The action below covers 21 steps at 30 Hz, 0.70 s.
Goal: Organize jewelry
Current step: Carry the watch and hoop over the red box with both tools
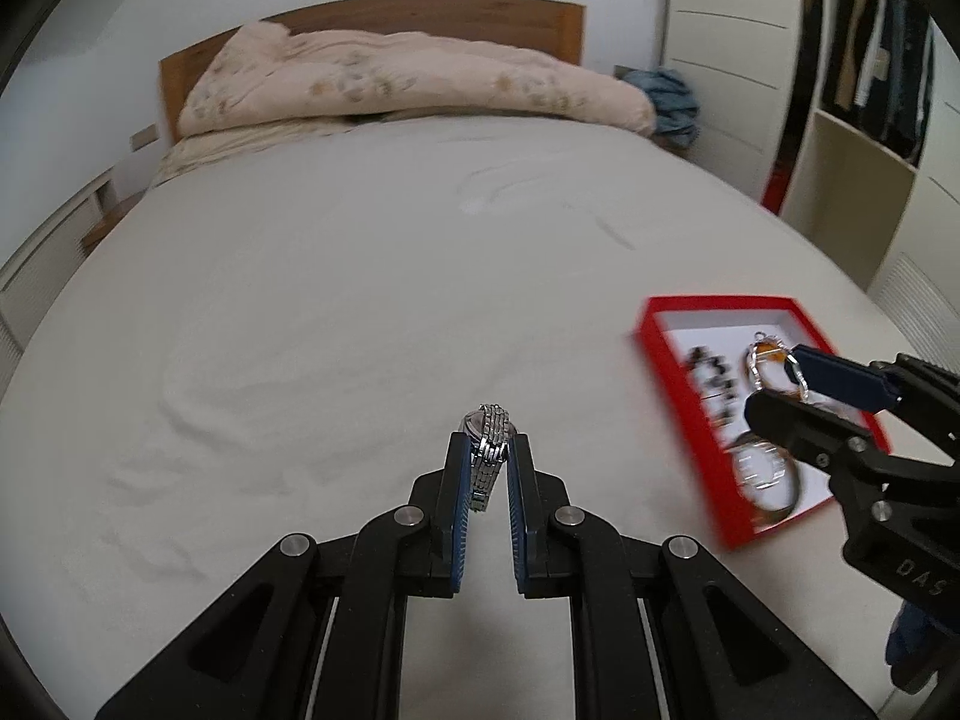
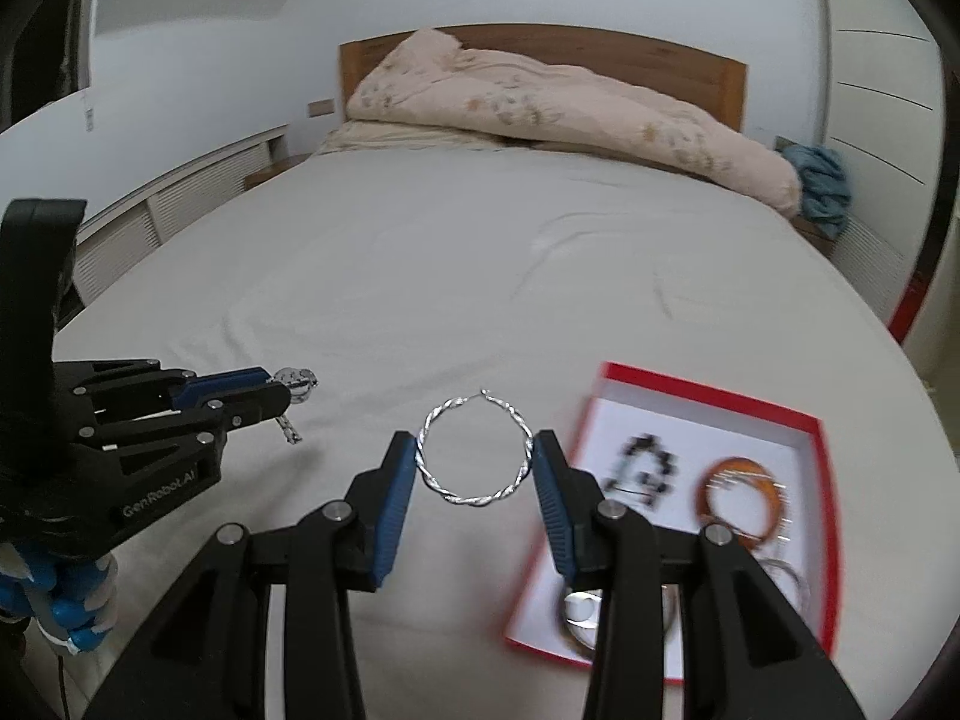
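The left hand-held gripper (image 1: 487, 462), marked "GenRobot.AI", is pinching a silver watch (image 1: 489, 447) while the right hand-held gripper (image 2: 474, 462) is clamping a twisted silver hoop (image 2: 474, 450) beside the red box (image 2: 708, 387).

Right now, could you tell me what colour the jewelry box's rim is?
Red, around a white inside; the jewelry box shows best in the right wrist view.

The red box (image 1: 654, 372) looks smeared in both views, so the dark beads (image 2: 645, 465) inside it are too fuzzy to tell apart. In the right wrist view, the right hand-held gripper (image 2: 474, 462) hides a shiny round thing (image 2: 579, 606) at the near end of the box. In the left wrist view, it covers part of the orange ring (image 1: 765, 354). The silver watch (image 1: 489, 450) sits pinched in the left hand-held gripper (image 1: 487, 462), its face mostly hidden. The clothes (image 1: 870, 66) in the closet are cut off by the edge.
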Each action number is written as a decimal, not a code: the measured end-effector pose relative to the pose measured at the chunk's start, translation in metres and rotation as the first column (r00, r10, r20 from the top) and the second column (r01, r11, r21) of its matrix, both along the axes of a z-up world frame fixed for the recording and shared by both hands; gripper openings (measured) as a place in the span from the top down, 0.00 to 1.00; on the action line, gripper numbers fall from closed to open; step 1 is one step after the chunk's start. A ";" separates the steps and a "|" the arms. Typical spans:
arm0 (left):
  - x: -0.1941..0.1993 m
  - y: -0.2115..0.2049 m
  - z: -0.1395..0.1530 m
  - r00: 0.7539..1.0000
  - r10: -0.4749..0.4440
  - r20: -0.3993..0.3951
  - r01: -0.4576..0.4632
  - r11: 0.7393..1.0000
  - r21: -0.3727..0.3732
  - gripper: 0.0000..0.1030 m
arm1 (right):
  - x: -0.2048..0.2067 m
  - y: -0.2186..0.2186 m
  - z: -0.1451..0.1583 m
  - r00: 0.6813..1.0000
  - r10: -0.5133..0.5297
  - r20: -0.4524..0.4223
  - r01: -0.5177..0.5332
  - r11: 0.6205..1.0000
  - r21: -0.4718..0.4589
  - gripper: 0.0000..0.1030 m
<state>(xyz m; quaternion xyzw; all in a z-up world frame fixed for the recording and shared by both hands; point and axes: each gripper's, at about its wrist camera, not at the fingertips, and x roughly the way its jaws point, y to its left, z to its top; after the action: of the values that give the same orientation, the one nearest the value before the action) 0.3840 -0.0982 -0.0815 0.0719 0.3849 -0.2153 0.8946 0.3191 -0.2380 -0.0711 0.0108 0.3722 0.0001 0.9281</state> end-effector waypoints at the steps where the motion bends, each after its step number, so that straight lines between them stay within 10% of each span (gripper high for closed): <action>1: -0.002 -0.010 0.003 1.000 -0.014 0.001 0.014 1.000 -0.008 0.89 | -0.004 -0.006 0.002 1.000 -0.011 0.002 0.011 1.000 -0.002 0.64; 21: -0.026 -0.150 -0.027 0.980 -0.188 -0.067 0.189 0.982 0.011 0.89 | -0.052 -0.130 -0.026 0.982 -0.179 -0.058 0.180 0.984 0.001 0.63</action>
<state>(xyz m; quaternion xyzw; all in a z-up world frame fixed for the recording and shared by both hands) 0.3577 -0.2486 -0.1084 0.1086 0.4076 -0.2978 0.8564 0.2673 -0.3677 -0.0973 0.0471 0.3962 -0.0827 0.9132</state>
